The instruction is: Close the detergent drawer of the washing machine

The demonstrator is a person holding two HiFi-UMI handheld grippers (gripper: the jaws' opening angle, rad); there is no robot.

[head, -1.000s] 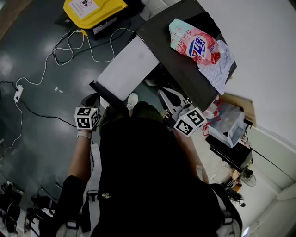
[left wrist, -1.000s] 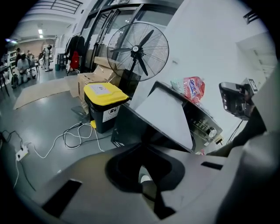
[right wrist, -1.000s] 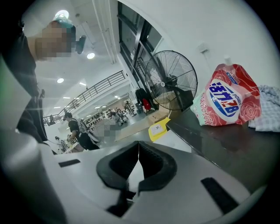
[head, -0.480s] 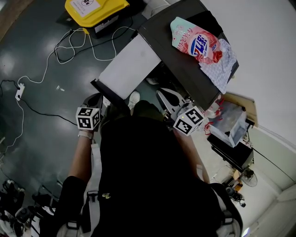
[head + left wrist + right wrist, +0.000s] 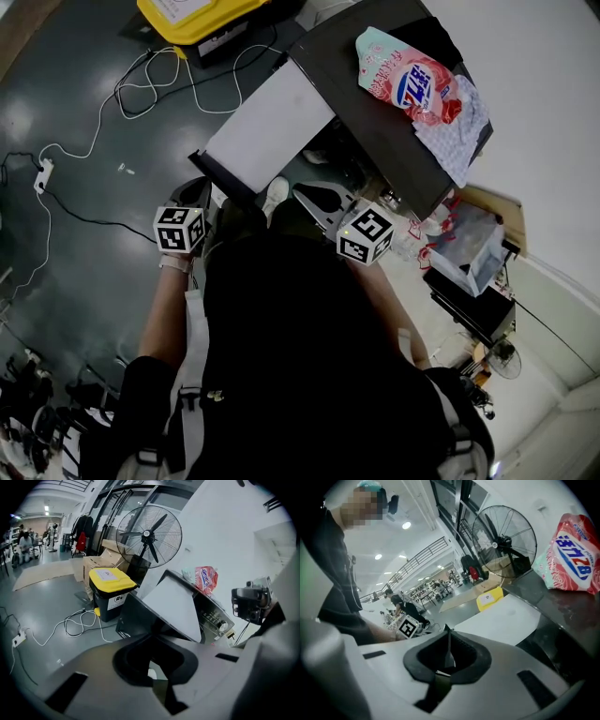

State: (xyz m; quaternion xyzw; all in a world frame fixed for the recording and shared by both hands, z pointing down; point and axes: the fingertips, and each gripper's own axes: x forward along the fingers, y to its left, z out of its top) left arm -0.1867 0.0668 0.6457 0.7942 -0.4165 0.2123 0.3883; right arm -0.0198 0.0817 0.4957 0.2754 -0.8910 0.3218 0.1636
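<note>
The washing machine (image 5: 375,103) is a dark box at upper right in the head view, with a white panel (image 5: 267,127) in a dark frame swung out from its front. Its knob strip (image 5: 215,620) shows in the left gripper view beside that same white panel (image 5: 173,604). I cannot pick out the detergent drawer in any view. My left gripper (image 5: 192,199) hangs low beside the panel's near corner, jaws together and empty. My right gripper (image 5: 314,199) sits in front of the machine below its top edge, jaws also closed on nothing. Both are apart from the machine.
A pink detergent bag (image 5: 412,80) and a checked cloth (image 5: 455,117) lie on the machine top. A yellow-lidded bin (image 5: 192,14) and loose white cables (image 5: 122,94) are on the grey floor at left. A large fan (image 5: 149,538) stands behind. Clutter crowds the right side (image 5: 464,262).
My right gripper has shifted a little left and up, closer to the machine front. The left gripper has hardly moved.
</note>
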